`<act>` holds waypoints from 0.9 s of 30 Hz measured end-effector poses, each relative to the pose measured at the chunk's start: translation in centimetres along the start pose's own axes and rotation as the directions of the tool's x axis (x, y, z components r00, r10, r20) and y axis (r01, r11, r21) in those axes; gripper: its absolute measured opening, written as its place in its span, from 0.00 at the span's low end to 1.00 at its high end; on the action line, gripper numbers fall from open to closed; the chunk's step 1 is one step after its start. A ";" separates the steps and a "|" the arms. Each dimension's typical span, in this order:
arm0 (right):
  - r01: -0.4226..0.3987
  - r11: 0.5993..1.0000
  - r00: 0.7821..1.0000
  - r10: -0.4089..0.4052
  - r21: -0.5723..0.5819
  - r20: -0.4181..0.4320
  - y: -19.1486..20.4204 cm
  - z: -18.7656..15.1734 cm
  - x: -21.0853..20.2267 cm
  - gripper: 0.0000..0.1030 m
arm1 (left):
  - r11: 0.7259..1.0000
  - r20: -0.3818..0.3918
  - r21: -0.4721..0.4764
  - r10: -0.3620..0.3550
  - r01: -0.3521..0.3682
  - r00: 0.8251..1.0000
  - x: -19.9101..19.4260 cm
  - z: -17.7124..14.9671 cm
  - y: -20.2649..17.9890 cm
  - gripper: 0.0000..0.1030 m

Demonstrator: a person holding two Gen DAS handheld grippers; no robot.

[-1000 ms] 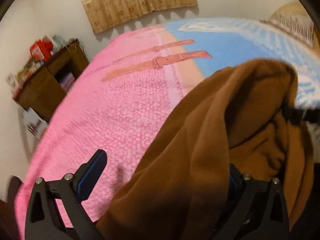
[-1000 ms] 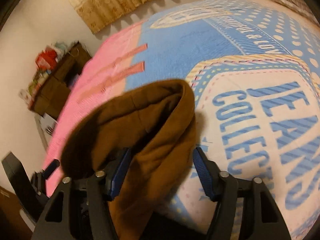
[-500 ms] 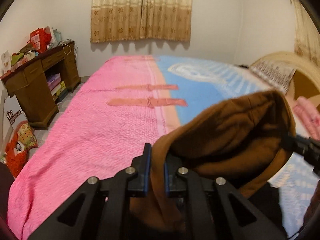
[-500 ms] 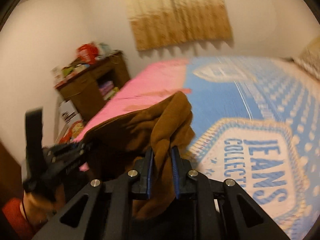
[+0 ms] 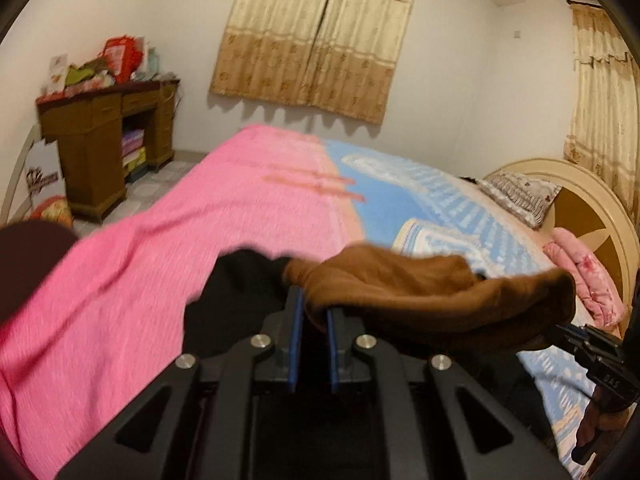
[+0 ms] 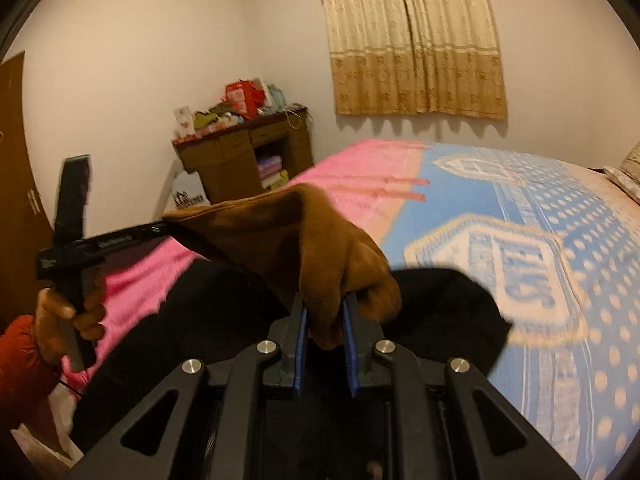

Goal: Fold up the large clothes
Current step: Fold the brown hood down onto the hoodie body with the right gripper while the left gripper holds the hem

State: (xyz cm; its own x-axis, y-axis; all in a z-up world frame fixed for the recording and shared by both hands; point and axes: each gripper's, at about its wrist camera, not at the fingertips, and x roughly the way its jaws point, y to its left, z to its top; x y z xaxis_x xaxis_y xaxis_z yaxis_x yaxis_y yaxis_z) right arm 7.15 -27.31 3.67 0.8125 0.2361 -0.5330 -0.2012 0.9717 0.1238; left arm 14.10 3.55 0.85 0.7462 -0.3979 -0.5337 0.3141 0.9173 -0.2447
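A brown fleece garment (image 5: 432, 292) hangs stretched in the air between my two grippers, above the bed. My left gripper (image 5: 314, 312) is shut on one end of its top edge. My right gripper (image 6: 324, 316) is shut on the other end (image 6: 304, 248). In the left wrist view the right gripper (image 5: 568, 332) shows at the right edge, pinching the cloth. In the right wrist view the left gripper (image 6: 160, 228) shows at the left, held by a hand. The garment's lower part is dark and hangs below, mostly hidden.
The bed has a pink and blue cover (image 5: 280, 200) with a printed label (image 6: 520, 268). A wooden desk (image 5: 104, 136) with clutter stands by the left wall. A headboard (image 5: 576, 200), a pillow and a pink cloth (image 5: 588, 276) lie at the right. Curtains (image 5: 316, 36) hang behind.
Both grippers went from open to shut on the brown garment, then rose and moved apart, lifting it off the bed and stretching its top edge between them.
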 end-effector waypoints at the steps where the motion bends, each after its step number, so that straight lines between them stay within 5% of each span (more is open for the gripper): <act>1: 0.024 1.000 1.000 -0.024 0.010 -0.010 0.0 -1.1 0.4 0.16 | 0.999 -0.006 0.003 0.033 -0.033 0.999 0.6 -0.9 0.4 0.12; 5: 0.128 0.992 0.991 -0.127 0.003 -0.044 -0.2 -5.0 2.3 0.17 | 0.991 -0.099 0.013 0.134 -0.133 0.986 3.2 -4.4 1.8 0.18; 8: 0.142 0.990 0.986 -0.141 0.003 -0.088 -0.5 -6.2 2.2 0.18 | 0.994 -0.108 -0.074 0.067 -0.075 0.992 2.4 -5.1 4.0 0.21; 10: 0.121 0.992 0.983 -0.116 0.024 -0.142 -1.3 -6.9 1.8 0.18 | 0.994 -0.112 -0.098 0.043 -0.054 0.993 1.5 -4.8 4.8 0.44; 11: 0.110 0.993 0.981 -0.103 0.035 -0.163 -1.5 -7.1 1.4 0.18 | 0.993 -0.111 -0.104 0.039 -0.051 0.993 1.0 -4.4 5.2 0.64; 15: -0.094 0.969 0.986 0.123 0.228 -0.116 -4.0 -6.5 -2.0 0.19 | 0.996 -0.076 -0.093 -0.017 0.010 0.997 -0.6 -1.8 5.8 0.74; 16: -0.137 0.951 0.982 0.168 0.275 -0.089 -4.8 -5.7 -2.5 0.23 | 0.996 -0.074 -0.090 -0.027 0.021 0.997 -0.5 -0.9 5.7 0.76; 19: -0.233 0.884 0.970 0.243 0.406 0.026 -7.8 -2.5 -2.7 0.73 | 0.994 -0.081 -0.088 -0.077 0.070 0.994 0.5 1.8 4.7 0.77; 21: -0.292 0.846 0.955 0.285 0.445 0.083 -9.3 -0.3 -1.6 0.76 | 0.989 -0.124 -0.096 -0.127 0.116 0.984 1.8 4.0 3.7 0.77; 27: -0.310 0.779 0.924 0.382 0.546 -0.021 -12.1 4.0 6.8 0.76 | 0.992 -0.118 -0.041 -0.121 0.116 0.986 2.0 9.5 2.1 0.83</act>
State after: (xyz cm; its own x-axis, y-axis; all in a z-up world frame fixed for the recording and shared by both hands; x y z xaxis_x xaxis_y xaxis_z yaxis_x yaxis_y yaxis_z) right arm 17.29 -37.42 1.89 0.6625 0.5892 -0.4626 -0.1095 0.6870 0.7183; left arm 21.78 4.80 6.94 0.6284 -0.5045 -0.5921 0.3743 0.8634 -0.3384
